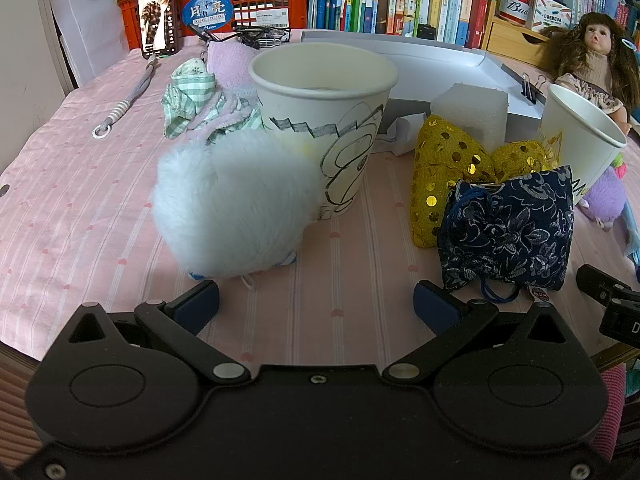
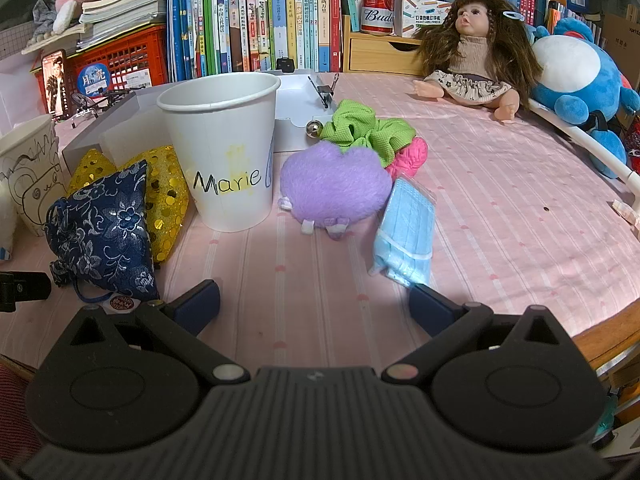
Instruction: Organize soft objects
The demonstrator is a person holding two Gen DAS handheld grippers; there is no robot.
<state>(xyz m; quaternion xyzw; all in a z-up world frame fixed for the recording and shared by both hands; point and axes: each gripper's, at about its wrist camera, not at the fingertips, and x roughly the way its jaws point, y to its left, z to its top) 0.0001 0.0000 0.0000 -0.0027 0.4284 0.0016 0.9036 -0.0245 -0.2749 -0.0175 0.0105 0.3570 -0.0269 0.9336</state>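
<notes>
A white fluffy pompom [image 1: 234,204] lies just ahead of my open left gripper [image 1: 316,304], leaning on a doodled paper cup [image 1: 324,120]. Right of it sit a navy floral pouch [image 1: 508,232] and a gold sequin pouch [image 1: 444,172]. In the right wrist view my right gripper [image 2: 314,306] is open and empty above the pink cloth. Ahead stand a cup marked "Marie" [image 2: 224,152], a purple plush [image 2: 334,184], a blue face mask [image 2: 406,236], a green scrunchie [image 2: 366,130] and a pink scrunchie [image 2: 412,156]. The navy pouch [image 2: 106,232] and gold pouch [image 2: 166,196] lie at the left.
A checked cloth and pink towel [image 1: 200,96] lie behind the doodled cup. A white tray [image 1: 420,60], foam block [image 1: 472,112], phone [image 1: 157,14], red crate and books line the back. A doll [image 2: 472,52] and blue plush toy [image 2: 576,76] sit far right.
</notes>
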